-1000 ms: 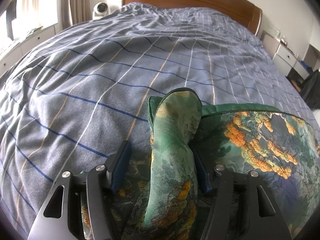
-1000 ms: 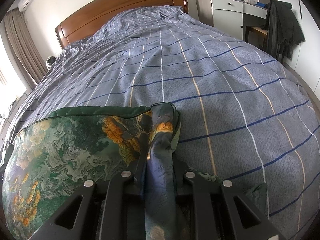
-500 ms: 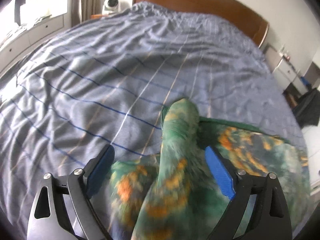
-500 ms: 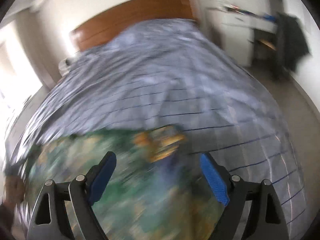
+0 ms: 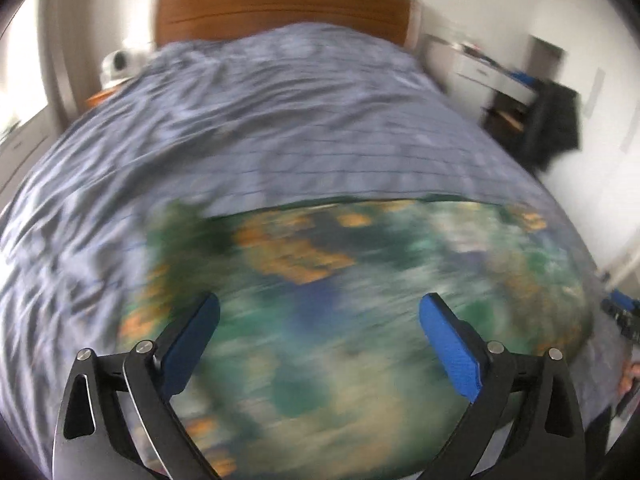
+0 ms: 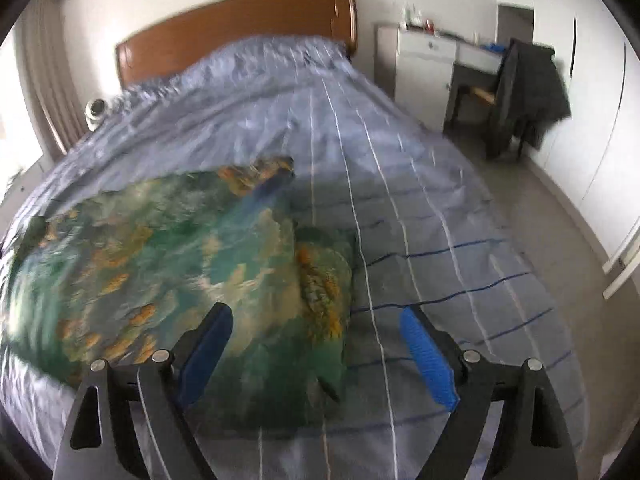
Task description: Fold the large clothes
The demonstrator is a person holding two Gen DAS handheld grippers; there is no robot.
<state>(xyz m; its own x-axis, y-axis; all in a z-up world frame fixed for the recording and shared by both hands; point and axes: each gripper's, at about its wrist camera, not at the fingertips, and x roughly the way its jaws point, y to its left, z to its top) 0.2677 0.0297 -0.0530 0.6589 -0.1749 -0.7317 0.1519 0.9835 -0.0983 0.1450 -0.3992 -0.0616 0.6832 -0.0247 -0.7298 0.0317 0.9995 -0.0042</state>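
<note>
Garment (image 6: 180, 264), green w/ orange print, lies spread flat on the bed (image 6: 420, 208), free of both grippers. Left gripper (image 5: 320, 332) hangs over it w/ blue pads (image 5: 452, 348) wide apart, nothing btwn them. Right gripper (image 6: 316, 344) likewise spread, empty, above the garment's right edge; a folded flap (image 6: 324, 276) lies there. Bedspread is grey-blue w/ thin stripes. Wooden headboard (image 6: 240, 28) at the far end; desk (image 6: 440, 52) and dark coat (image 6: 528, 88) off to the right. Left view is badly blurred.
</note>
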